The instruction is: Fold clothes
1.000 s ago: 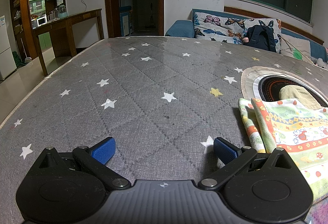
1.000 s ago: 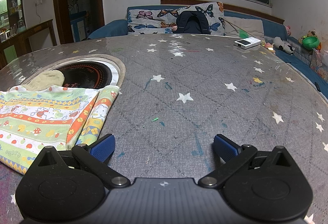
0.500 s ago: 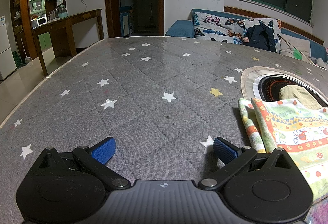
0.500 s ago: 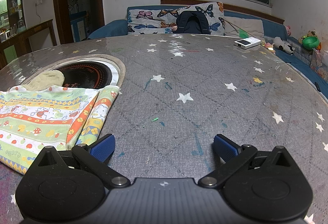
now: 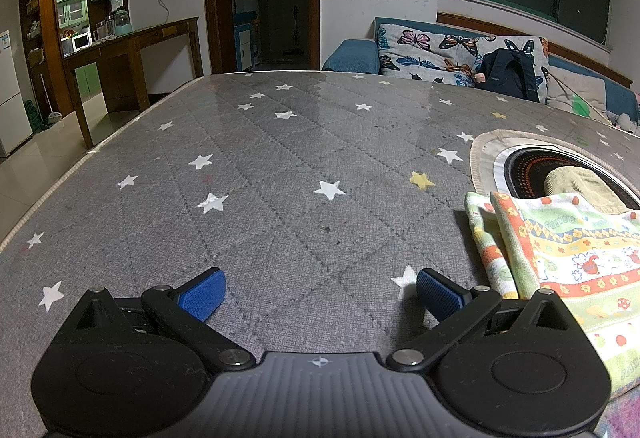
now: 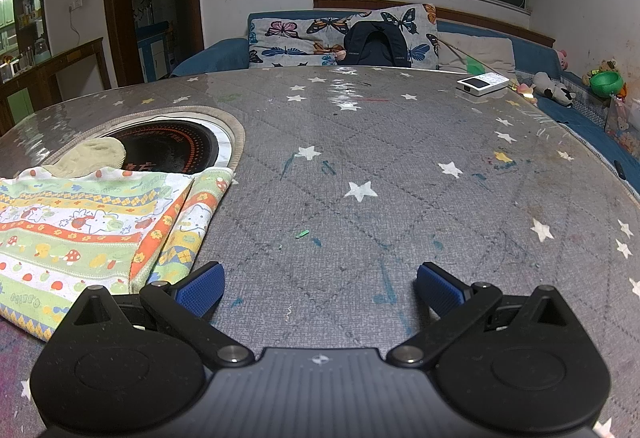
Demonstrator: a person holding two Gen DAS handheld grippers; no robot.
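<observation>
Left wrist view: my left hand-held gripper (image 5: 318, 292) is wide and holds nothing; so is my right hand-held gripper (image 6: 318, 288). Between them the cloth (image 6: 84, 222) lies on the counter (image 5: 280, 165), looking folded. Next I'd grab an edge.

Worktop (image 5: 280, 165): grey quilted-look cloth cover with a star print under a clear glossy film that mirrors the room light at the far side; scuffed and pen-marked in the right wrist view. Folded garment (image 6: 80, 222): soft matt woven cloth, printed in stripes, lying by a glossy black inset cooktop (image 6: 168, 149) with a cloth-trimmed rim. Left tongs (image 5: 320, 294) and right tongs (image 6: 320, 290): matt black plastic arms, metal pivot pins, blue ribbed rubbery pads (image 5: 202, 294).
</observation>
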